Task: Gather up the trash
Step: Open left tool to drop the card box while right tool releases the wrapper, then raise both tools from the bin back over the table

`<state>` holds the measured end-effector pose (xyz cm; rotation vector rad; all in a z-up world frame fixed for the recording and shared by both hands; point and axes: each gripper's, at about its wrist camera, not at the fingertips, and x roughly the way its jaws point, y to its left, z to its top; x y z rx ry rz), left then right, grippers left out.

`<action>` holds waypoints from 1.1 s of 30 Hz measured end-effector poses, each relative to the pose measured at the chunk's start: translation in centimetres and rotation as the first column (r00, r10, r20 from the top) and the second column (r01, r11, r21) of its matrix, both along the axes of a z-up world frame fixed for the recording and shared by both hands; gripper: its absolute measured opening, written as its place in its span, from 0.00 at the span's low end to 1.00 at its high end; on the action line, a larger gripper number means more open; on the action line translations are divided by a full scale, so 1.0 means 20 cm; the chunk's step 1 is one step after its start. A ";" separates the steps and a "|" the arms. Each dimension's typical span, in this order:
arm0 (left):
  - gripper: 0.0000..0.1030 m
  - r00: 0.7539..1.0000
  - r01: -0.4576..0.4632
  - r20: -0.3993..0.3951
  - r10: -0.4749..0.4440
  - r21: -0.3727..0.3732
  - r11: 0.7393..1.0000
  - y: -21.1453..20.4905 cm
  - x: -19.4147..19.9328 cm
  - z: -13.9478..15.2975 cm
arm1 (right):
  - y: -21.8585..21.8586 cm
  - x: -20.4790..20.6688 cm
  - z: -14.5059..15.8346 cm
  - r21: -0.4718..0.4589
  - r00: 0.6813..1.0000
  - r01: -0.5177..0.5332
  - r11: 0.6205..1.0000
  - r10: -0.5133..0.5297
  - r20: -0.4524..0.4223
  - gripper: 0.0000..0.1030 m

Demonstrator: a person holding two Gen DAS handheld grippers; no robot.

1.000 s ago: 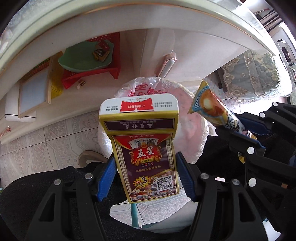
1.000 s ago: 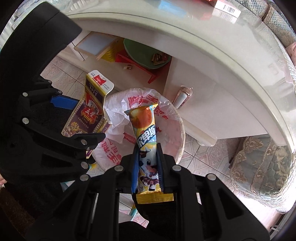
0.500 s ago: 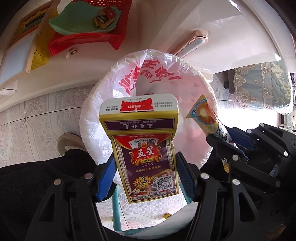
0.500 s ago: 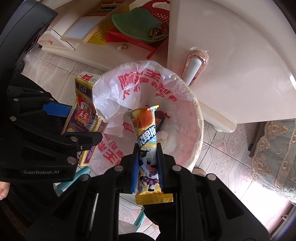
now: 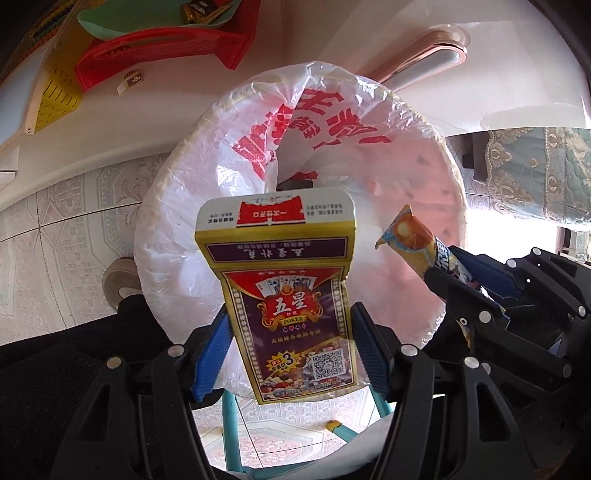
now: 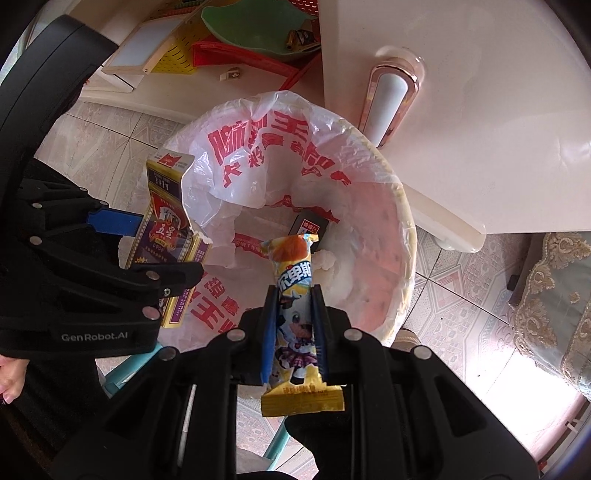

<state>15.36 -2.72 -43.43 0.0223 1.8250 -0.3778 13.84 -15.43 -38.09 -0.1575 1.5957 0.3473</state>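
Note:
My left gripper is shut on a purple and yellow playing-card box and holds it above the near rim of a round bin lined with a white plastic bag with red print. My right gripper is shut on a yellow snack wrapper and holds it over the bin's opening. The wrapper also shows at the right of the left wrist view. The card box shows at the left of the right wrist view. A dark packet lies inside the bin.
A white table base with a pink-trimmed leg stands just behind the bin. A red basket with a green dish sits on a low shelf. A teal stool frame is below. An upholstered chair stands at right. The floor is tiled.
Both grippers have moved forward and down toward the bin, which now looks larger and fills the middle of both views. Both still hold their items.

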 end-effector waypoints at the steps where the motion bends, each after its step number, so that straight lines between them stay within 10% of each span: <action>1: 0.62 1.000 -0.002 -0.008 0.002 0.001 1.000 0.00 0.00 -0.01 | 0.00 0.00 0.00 -0.004 1.000 0.000 1.000 0.000 0.002 0.27; 5: 0.73 1.000 -0.028 -0.008 0.028 0.042 0.999 0.04 0.03 -0.02 | -0.02 0.01 0.02 -0.023 0.999 0.013 1.000 -0.012 0.035 0.56; 19: 0.76 0.999 -0.035 0.015 0.035 0.031 0.999 0.08 -0.03 0.10 | 0.04 -0.05 0.15 -0.005 0.996 -0.043 0.999 0.044 0.074 0.56; 25: 0.75 0.999 -0.040 0.017 0.040 0.021 0.999 0.19 -0.13 0.40 | -0.01 -0.11 0.61 0.053 0.975 -0.116 0.992 0.104 0.196 0.57; 27: 0.75 0.999 -0.042 0.033 0.042 0.002 0.999 0.24 -0.15 0.56 | -0.03 -0.11 0.84 0.064 0.956 -0.146 0.987 0.124 0.267 0.73; 33: 0.80 0.962 -0.145 0.234 0.143 -0.010 0.989 0.35 0.01 1.18 | -0.13 0.05 1.48 -0.005 0.856 -0.144 0.990 0.127 0.501 0.87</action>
